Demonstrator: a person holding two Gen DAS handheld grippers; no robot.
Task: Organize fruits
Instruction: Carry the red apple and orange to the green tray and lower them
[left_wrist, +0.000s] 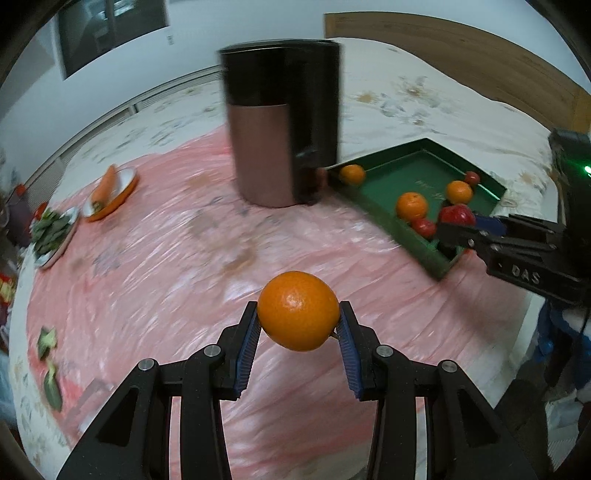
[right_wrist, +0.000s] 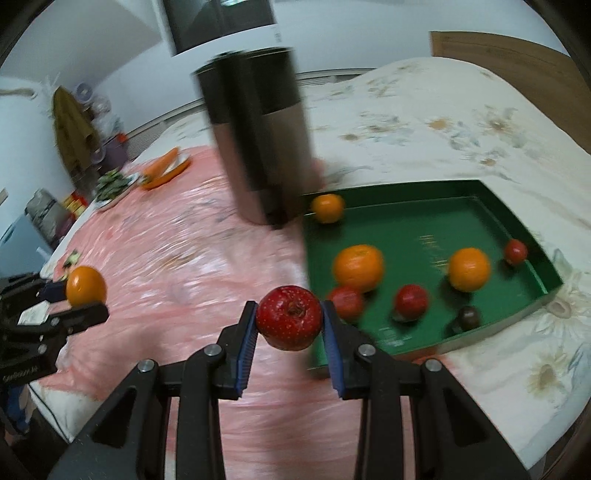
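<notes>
The orange (left_wrist: 298, 311) sits clamped in the left gripper (left_wrist: 297, 325) over the pink sheet (left_wrist: 166, 258); the right gripper (right_wrist: 289, 319) grips a red apple (right_wrist: 289, 317) near the green tray (right_wrist: 517, 218). Roughly seven fruits, blurred, lie inside; these two remain.

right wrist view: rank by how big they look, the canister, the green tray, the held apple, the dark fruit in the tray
1. green tray
2. canister
3. held apple, enlarged by nearness in the right claw
4. dark fruit

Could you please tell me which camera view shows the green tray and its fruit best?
The right wrist view: the green tray lies nearly whole, its fruit spread apart. In the left wrist view the green tray sits smaller, and the right tool covers its near corner.
</notes>
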